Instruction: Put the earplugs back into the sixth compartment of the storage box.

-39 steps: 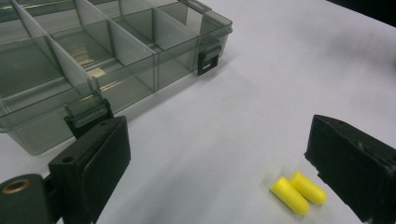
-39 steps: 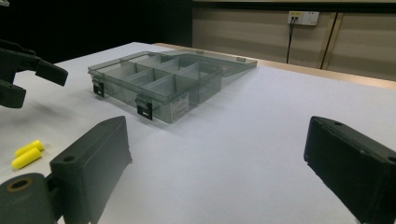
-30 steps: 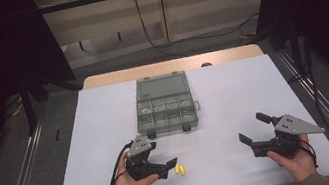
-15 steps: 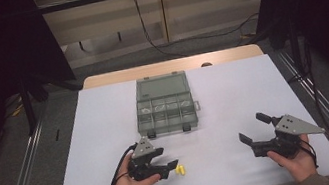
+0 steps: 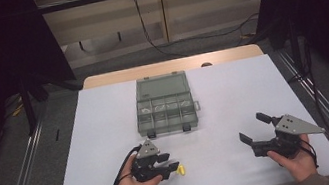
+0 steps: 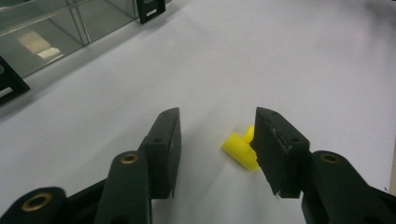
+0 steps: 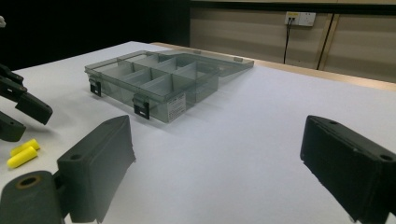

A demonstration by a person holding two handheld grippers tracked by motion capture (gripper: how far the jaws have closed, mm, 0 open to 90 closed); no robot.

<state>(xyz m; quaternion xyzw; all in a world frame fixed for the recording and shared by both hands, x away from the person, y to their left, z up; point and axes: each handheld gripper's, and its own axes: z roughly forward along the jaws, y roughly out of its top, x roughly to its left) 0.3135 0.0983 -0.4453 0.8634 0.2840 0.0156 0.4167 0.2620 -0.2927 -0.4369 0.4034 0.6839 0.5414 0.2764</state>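
Two small yellow foam earplugs lay just ahead of the left gripper, off toward its right jaw, one plug pressed against that jaw's inner pad while the other jaw stood clear of them. The jaws had just been closing but were not yet pinching anything; a gap remained on the left side of the plugs. Each plug was a short soft cylinder, and the nearer one lay slantwise across the gap, not square to the pads, so I judged the grip would need a small shift toward the right jaw. From the high view the left gripper sat right at the plugs, while the right gripper rested well apart with its jaws spread wide and nothing between them. Beyond the left gripper, farther up the smooth white worktop, stood a clear grey plastic compartment box with its lid swung back, black latches facing the grippers.
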